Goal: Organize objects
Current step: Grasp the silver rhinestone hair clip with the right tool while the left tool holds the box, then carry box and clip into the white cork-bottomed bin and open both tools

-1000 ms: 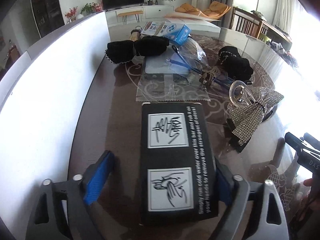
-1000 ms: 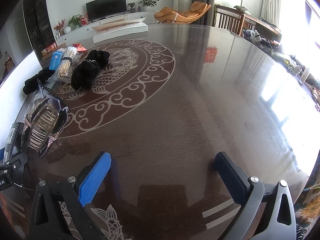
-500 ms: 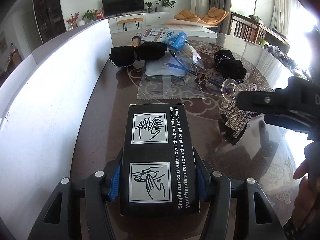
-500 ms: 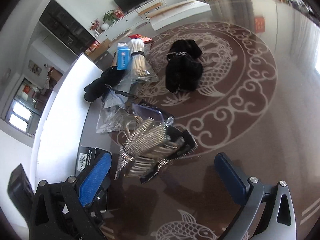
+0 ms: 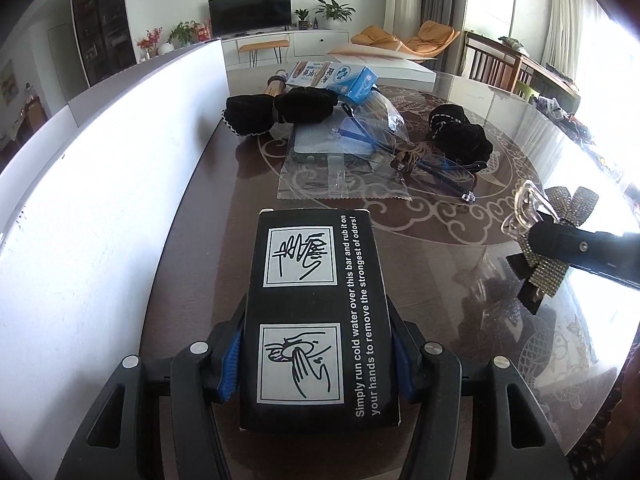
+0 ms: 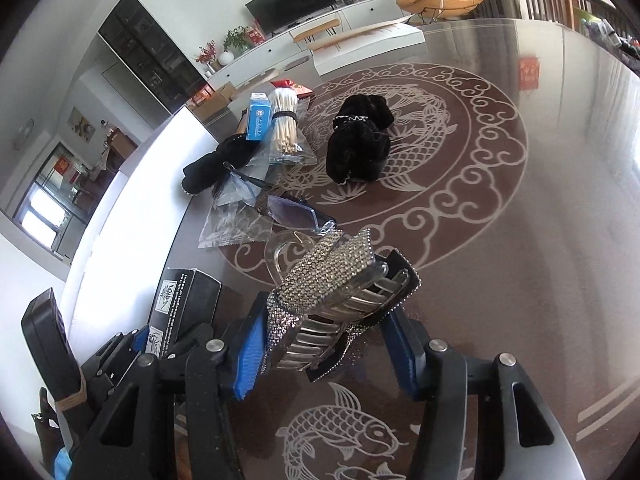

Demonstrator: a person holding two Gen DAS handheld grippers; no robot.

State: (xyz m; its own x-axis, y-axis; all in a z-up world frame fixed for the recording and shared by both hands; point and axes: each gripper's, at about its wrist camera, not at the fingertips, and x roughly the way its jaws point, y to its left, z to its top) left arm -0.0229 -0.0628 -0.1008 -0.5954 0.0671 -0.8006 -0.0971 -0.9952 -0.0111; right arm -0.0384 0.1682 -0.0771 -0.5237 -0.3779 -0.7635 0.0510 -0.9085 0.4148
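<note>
Right gripper [image 6: 320, 344] swung left, jaws closing around rhinestone bow hair claw [image 6: 336, 280]; left gripper [image 5: 316, 360] clamped black printed cardboard box [image 5: 316, 316], likely for sorting.

left gripper [image 5: 316, 360] clamped black box [image 5: 316, 312]; right gripper [image 6: 326, 354] swung over, closing around rhinestone hair clip [image 6: 328, 292].

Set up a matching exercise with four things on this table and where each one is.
1 black box
2 rhinestone hair claw
3 blue carton
4 black scrunchie

a beside the bundle of sticks
b between the left tool's pads
c on the fish pattern
d between the closing right tool's pads

Pairs: 1-b, 2-d, 3-a, 4-c
</note>
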